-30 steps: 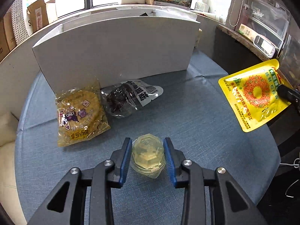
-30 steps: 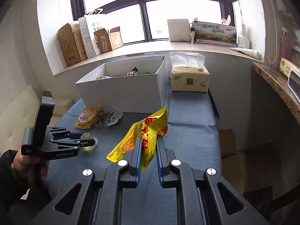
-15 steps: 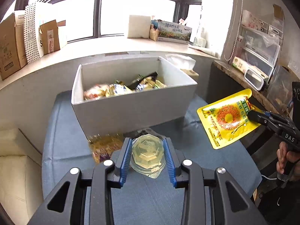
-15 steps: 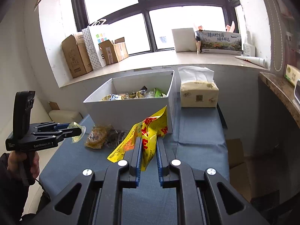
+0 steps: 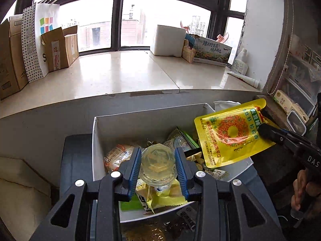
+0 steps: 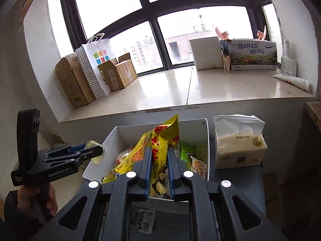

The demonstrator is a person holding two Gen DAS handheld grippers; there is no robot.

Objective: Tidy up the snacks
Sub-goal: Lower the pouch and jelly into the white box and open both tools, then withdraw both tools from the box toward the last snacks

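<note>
Left wrist view shows the left claw (image 5: 158, 163) clamped on a clear jelly cup (image 5: 157, 161), its blue pads pressed against either side of the faceted lid. The cup hangs above the open white box (image 5: 96, 140), over the near part of its contents, which are a jumble of snack packets: an orange-and-white one at the left, green and silver ones further back, yellow wrappers just under the cup. Below the box's near wall, two more packets lie on the blue worktop (image 5: 74, 160), mostly hidden behind the claw's arms.

At the right of that view, the right claw (image 5: 262, 130) reaches in from the side with a yellow pouch (image 5: 228, 134) pinched at one edge; the pouch, printed with an orange ring, hangs above the box's right side.

From the right wrist view, the right claw (image 6: 158, 160) is drawn narrow on the yellow pouch (image 6: 160, 138), which stands up crumpled between the pads over the white box (image 6: 204, 138). The left claw (image 6: 98, 150) comes in from the left with the jelly cup (image 6: 95, 146) held at the box's left wall. A tissue pack (image 6: 238, 142) sits on the worktop (image 6: 236, 178) just right of the box. Behind, on the windowsill (image 6: 170, 88), stand cardboard cartons (image 6: 74, 82), a paper bag (image 6: 96, 64) and a printed carton (image 6: 252, 55).
</note>
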